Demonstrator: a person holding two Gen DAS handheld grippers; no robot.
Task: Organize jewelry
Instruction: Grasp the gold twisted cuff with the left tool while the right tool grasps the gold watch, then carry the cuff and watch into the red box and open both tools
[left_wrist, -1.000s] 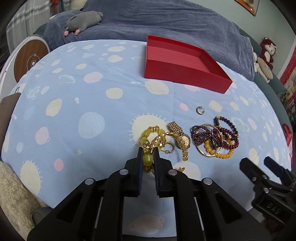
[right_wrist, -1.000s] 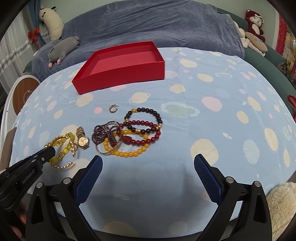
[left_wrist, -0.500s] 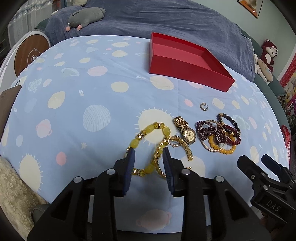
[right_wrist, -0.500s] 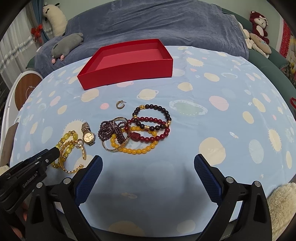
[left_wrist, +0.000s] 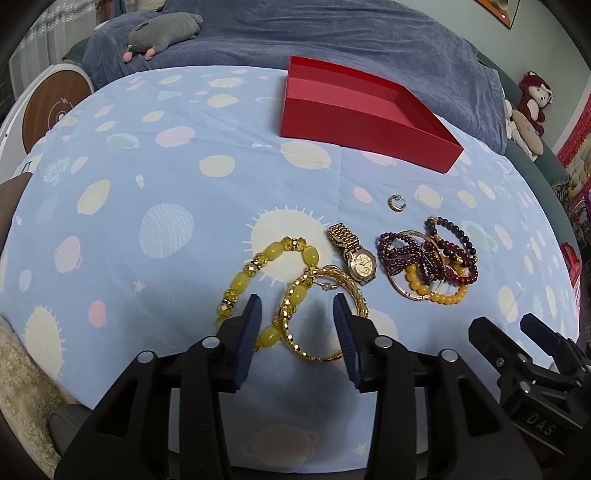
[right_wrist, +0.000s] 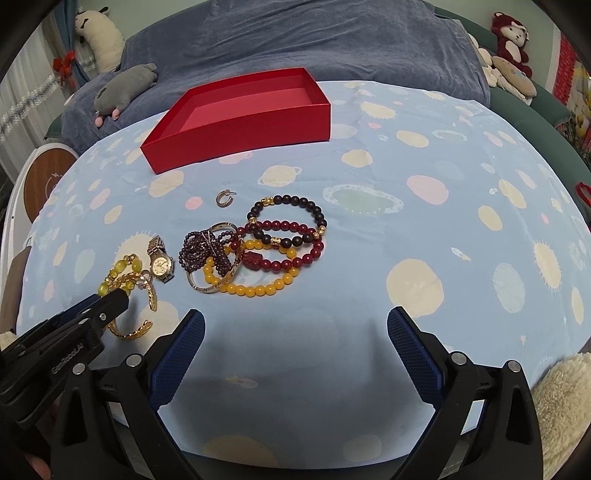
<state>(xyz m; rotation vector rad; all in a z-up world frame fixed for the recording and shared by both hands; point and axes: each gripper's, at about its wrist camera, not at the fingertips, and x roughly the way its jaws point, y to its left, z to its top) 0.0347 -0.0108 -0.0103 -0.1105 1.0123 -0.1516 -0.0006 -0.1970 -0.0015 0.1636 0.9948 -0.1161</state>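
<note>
Left gripper (left_wrist: 297, 308), "GenRobot.AI" on body: jaws just opened, part-wide, straddling gold bangle (left_wrist: 317, 317) w/o pressing. Right gripper (right_wrist: 295, 325), "DAS" on body: jaws wide, empty. Beyond: watch (left_wrist: 354, 254), bead bracelets (right_wrist: 266, 251), earring (right_wrist: 223, 198). Farthest: red box (right_wrist: 240, 122), empty.

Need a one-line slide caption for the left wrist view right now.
Left gripper open over yellow bracelet and gold bangle; watch, bead pile, empty red box beyond.

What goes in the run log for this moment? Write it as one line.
left tool: open, jaws just opened, over gold bangle | right tool: open, holding nothing | red box: no jewelry visible inside
</note>
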